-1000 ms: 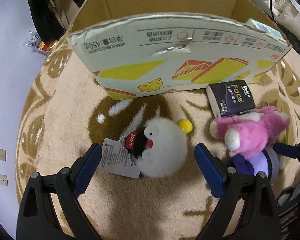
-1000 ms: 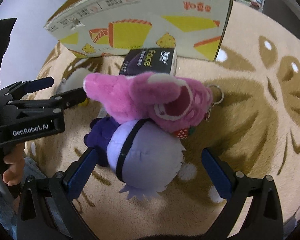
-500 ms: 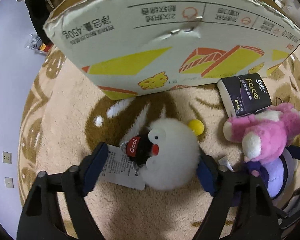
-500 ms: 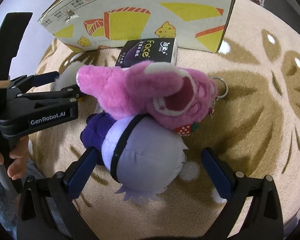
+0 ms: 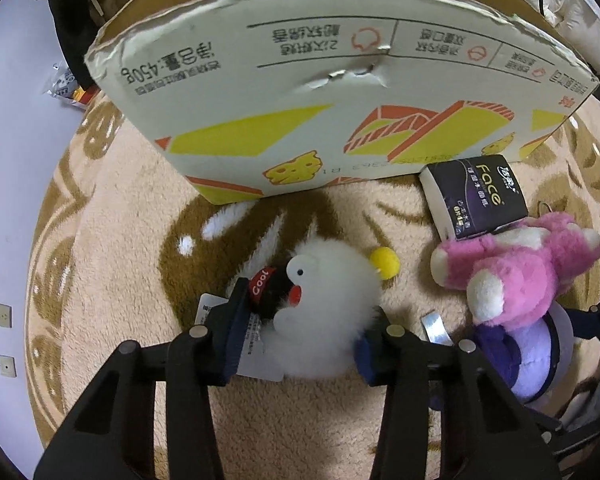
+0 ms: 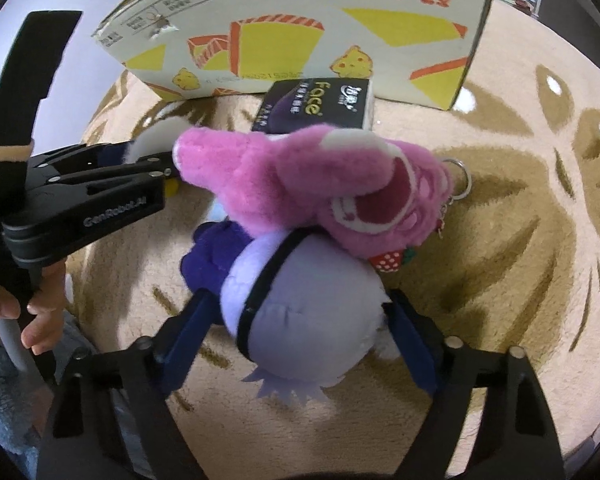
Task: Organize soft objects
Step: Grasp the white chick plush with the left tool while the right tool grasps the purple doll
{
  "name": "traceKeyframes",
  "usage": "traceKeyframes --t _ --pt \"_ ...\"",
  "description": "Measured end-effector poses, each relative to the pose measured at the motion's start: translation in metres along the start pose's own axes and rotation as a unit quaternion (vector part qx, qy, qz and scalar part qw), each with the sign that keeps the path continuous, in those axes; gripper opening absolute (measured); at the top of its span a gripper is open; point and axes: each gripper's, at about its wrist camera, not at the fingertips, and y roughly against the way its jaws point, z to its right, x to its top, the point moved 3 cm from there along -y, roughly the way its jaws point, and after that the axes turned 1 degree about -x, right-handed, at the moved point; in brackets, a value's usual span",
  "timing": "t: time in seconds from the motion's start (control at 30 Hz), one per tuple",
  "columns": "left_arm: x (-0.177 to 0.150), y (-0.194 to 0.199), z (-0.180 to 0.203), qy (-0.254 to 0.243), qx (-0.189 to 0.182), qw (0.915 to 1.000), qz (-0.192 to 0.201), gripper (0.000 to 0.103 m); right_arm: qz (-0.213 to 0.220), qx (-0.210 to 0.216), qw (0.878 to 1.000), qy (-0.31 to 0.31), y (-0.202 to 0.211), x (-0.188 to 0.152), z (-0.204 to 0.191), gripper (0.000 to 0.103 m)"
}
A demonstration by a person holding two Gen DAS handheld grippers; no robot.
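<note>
The white fluffy toy (image 5: 324,312) is being squeezed between the left gripper (image 5: 300,332) pads on the rug (image 5: 100,240), just before the cardboard box (image 5: 320,92). The purple plush (image 6: 300,300) is being enclosed as the right gripper (image 6: 300,332) jaws have just been closing, pads at its flanks; the pink plush (image 6: 320,184) is lying across its far end, boxward.

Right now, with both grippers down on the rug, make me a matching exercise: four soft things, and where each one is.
Things:
1. white fluffy plush
2. purple plush
3. pink plush
4. tissue pack

Places:
A. lying on top of another toy
B. pinched between the left gripper's fingers
C. on the rug against the cardboard box
D. between the right gripper's fingers

Pairs: 1-B, 2-D, 3-A, 4-C
</note>
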Motion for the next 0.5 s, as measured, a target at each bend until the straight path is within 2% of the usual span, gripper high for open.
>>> traceKeyframes --t 0.03,0.13,0.3,0.5 --pt "-0.002 0.002 0.003 0.001 -0.001 1.0 0.0 0.043 0.001 0.002 1.0 0.002 0.001 0.0 0.0 0.077" --pt "-0.004 0.007 0.004 0.007 -0.002 1.0 0.0 0.043 0.019 0.004 1.0 0.002 0.01 0.0 0.0 0.069" --pt "-0.011 0.015 -0.003 0.018 0.0 0.9998 0.001 0.043 0.039 0.01 0.999 -0.009 0.018 0.002 0.003 0.067" --pt "-0.019 0.039 -0.004 0.034 -0.003 0.9992 0.02 0.043 0.065 0.016 0.998 -0.015 0.033 0.002 0.008 0.067"
